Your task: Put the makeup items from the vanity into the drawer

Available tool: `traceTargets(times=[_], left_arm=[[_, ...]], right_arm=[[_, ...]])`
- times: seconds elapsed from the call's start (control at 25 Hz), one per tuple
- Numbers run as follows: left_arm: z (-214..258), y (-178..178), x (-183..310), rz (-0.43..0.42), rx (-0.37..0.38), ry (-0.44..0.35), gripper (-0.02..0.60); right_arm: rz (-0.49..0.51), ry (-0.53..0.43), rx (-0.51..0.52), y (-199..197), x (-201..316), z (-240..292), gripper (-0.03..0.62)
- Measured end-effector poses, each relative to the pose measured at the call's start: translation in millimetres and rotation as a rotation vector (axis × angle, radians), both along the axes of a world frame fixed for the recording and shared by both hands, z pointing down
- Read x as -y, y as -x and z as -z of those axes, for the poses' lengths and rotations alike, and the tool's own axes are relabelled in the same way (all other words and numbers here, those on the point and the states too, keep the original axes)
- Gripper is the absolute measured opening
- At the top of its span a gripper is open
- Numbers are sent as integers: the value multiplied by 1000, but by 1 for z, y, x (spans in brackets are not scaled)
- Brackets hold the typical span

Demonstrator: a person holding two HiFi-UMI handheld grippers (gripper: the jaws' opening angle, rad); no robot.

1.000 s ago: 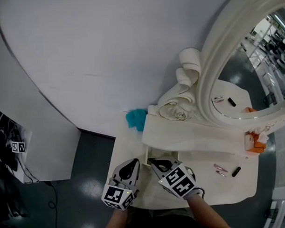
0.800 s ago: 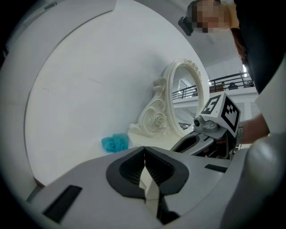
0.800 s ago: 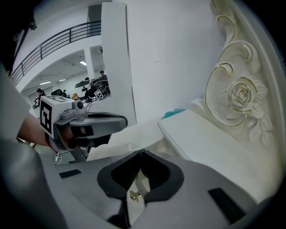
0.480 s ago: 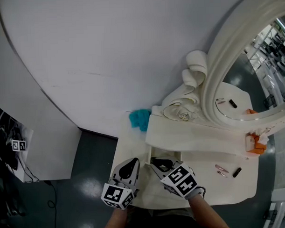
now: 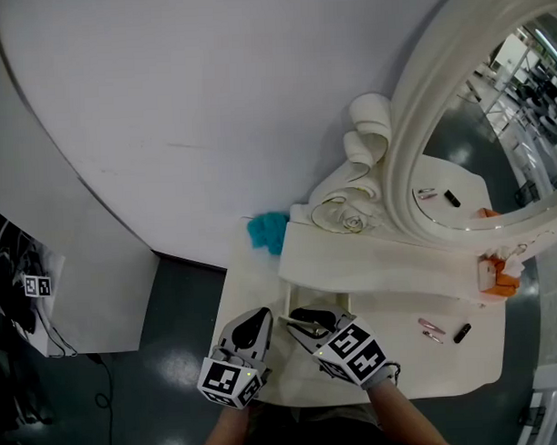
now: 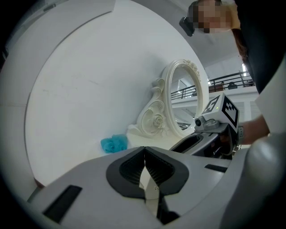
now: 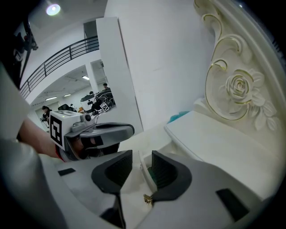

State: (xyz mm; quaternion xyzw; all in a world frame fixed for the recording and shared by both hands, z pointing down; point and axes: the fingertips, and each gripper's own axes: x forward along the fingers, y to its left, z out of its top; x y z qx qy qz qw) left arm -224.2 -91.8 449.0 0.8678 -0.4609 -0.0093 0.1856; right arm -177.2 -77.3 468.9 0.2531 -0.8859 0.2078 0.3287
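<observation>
The drawer (image 7: 144, 173) looks pulled out. Its front, with a small brass knob (image 7: 146, 198), stands between the jaws of the right hand-held gripper (image 7: 142, 157). Those jaws have just been opening and now stand released, no longer pinching it. So the opening seems done, but the loading is not. The slim pins (image 5: 431, 328) and black tube (image 5: 461, 334) lie on the desk (image 5: 402, 372), well off to that gripper's right. The left hand-held gripper (image 6: 144, 150), just beside it, is clenched on nothing.
</observation>
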Motion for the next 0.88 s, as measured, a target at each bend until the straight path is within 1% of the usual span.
traceTargets(times=[0.16,0.2,0.24,0.36,0.56,0.68,0.88], left_arm=[[4,-8,-2,-2,3,-7,14],[5,-10,-3,-5,6,-8,14],[5,-13,-4,-8,8,-9,14],[7,-20,-7,-13,12,-13,14],[9,-38,-11,-28,14,-17,14],[9,-53,-15,-50,19,-15,14],[11,-80,-21,-87,28,-16,14]], right_arm=[[-7,-4,27,-6,-1,3,136],[-12,-12,27,-8,-1,3,110],[-17,-21,25,-10,0,4,70],[-24,-34,25,-17,-1,6,34],[-49,-35,42,-35,-3,7,23],[-59,-40,40,-50,-6,5,23],[-89,-35,65,-71,-12,9,21]])
